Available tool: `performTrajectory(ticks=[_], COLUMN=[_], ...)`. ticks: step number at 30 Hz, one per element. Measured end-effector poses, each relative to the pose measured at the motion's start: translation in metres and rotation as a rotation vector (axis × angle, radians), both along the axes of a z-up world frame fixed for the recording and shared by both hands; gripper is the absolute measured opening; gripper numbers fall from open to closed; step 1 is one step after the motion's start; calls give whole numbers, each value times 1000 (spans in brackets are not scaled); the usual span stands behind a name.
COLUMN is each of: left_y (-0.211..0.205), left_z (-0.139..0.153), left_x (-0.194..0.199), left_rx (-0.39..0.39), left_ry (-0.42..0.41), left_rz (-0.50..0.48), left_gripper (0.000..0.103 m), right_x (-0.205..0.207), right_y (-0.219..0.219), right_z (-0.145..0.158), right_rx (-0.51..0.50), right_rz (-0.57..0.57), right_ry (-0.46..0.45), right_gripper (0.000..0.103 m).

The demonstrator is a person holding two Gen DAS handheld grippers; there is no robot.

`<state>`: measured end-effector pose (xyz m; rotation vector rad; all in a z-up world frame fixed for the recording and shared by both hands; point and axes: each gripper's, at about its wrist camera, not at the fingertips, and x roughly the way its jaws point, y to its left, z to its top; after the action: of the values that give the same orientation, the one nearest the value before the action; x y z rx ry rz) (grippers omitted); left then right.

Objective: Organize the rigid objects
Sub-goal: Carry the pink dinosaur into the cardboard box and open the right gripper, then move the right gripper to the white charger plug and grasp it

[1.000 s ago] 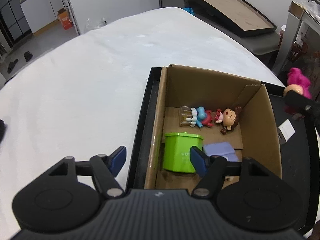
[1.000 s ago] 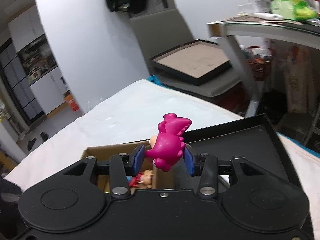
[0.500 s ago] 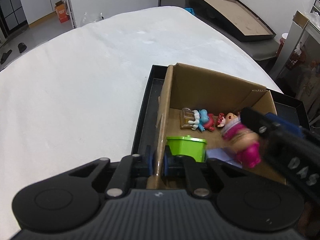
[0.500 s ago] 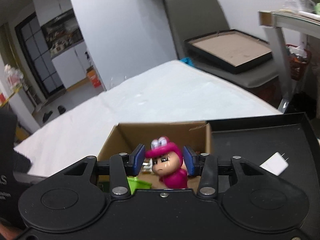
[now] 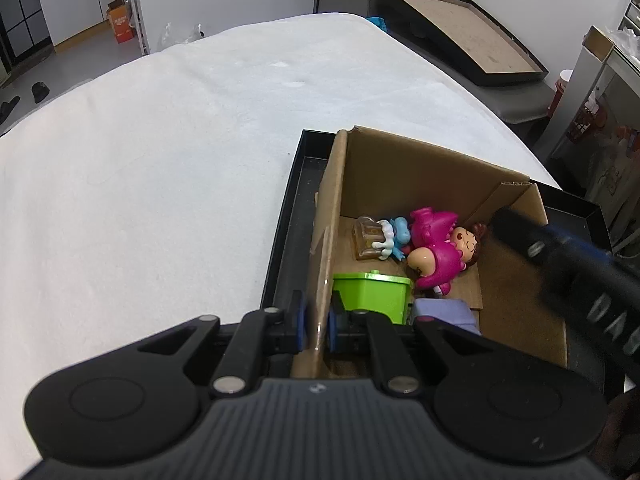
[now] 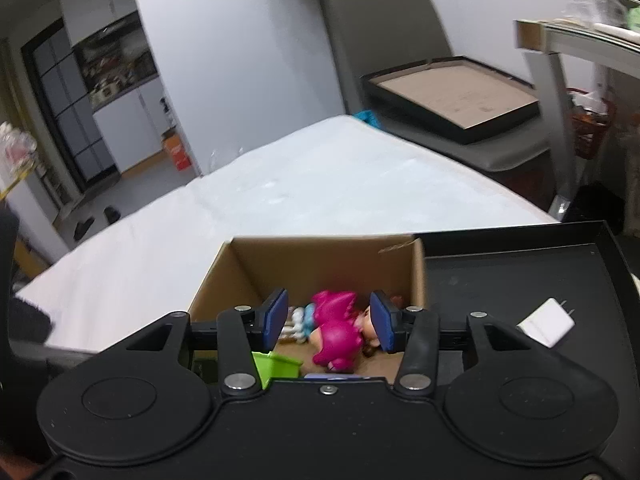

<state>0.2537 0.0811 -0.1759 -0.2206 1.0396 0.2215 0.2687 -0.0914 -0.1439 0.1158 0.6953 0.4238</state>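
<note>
An open cardboard box point(image 5: 404, 168) stands in a black tray point(image 5: 288, 216). My left gripper point(image 5: 314, 326) is shut on the box's left wall point(image 5: 326, 248). A pink figurine point(image 5: 436, 248) lies inside the box on a blue figurine point(image 5: 394, 234) and a brown-haired doll point(image 5: 466, 238), beside a green container point(image 5: 372, 294) and a lilac block point(image 5: 444, 314). My right gripper point(image 6: 328, 320) is open above the box point(image 6: 324, 256), with the pink figurine point(image 6: 336, 328) lying loose below its fingers.
The tray point(image 6: 520, 276) sits on a white cloth-covered table point(image 5: 160, 160). A white plug adapter point(image 6: 546, 322) lies on the tray to the right of the box. A chair holding a flat black box point(image 6: 452, 96) stands beyond the table.
My right gripper has opened and let the pink figurine fall into the box. My left gripper, open a second ago, has shut on the box's left wall.
</note>
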Motion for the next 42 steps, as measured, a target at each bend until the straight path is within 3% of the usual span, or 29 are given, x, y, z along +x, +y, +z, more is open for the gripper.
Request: performTrajectory(ticks=[7, 17, 19, 24, 29, 33, 39, 42], left_y=[-9, -32, -37, -50, -61, -66, -77, -83], left_z=[2, 25, 26, 31, 32, 28, 30, 27], left_x=[9, 13, 16, 21, 27, 35, 51, 56], left_rx=[56, 186, 209, 274, 320, 346, 378, 393], left_ry=[59, 35, 48, 59, 54, 70, 70, 85], left_rz=[-20, -24, -28, -28, -28, -24, -46, -63], left_gripper=[11, 15, 20, 45, 60, 63, 65, 65], right_x=[6, 15, 17, 21, 30, 37, 48, 56], right_y=[-29, -63, -70, -90, -107, -117, -122, -117], right_z=[12, 4, 2, -8, -26, -38, -57, -64], right_rx=[42, 72, 81, 89, 91, 83, 76, 60], right_rz=[-139, -236, -254, -304, -371, -403, -446, -448], right_ry=[-58, -38, -34, -17, 54, 103, 183, 192], right_gripper=[46, 47, 51, 53, 56, 63, 63, 70])
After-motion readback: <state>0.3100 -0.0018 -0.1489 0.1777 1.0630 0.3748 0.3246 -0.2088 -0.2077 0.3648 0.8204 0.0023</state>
